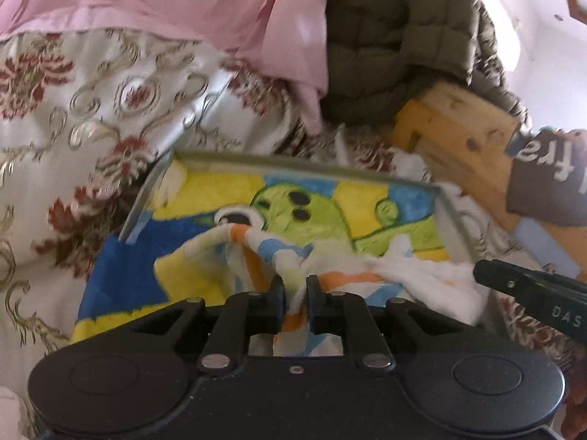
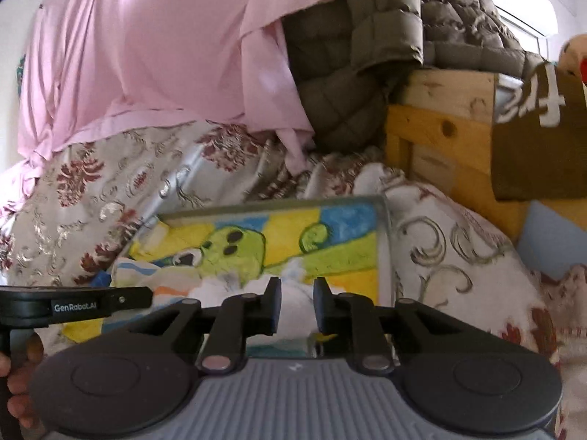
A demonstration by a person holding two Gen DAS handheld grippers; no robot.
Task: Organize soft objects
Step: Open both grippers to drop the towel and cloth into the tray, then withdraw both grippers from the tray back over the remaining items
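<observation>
A white cloth with orange and blue stripes (image 1: 256, 253) lies across a colourful towel with a green cartoon figure (image 1: 293, 205), which fills a grey tray (image 1: 453, 212) on the bed. My left gripper (image 1: 295, 286) is shut on the striped cloth near its middle. My right gripper (image 2: 297, 289) is shut on the white end of the same cloth (image 2: 293, 300) at the tray's near right side. The right gripper also shows in the left wrist view (image 1: 477, 273), and the left one in the right wrist view (image 2: 146, 297).
A floral bedspread (image 1: 91, 102) surrounds the tray. A pink garment (image 2: 146, 47) and an olive quilted jacket (image 2: 367, 55) hang behind. A wooden bed frame (image 2: 440, 135) and a brown cloth with white letters (image 2: 539, 139) are on the right.
</observation>
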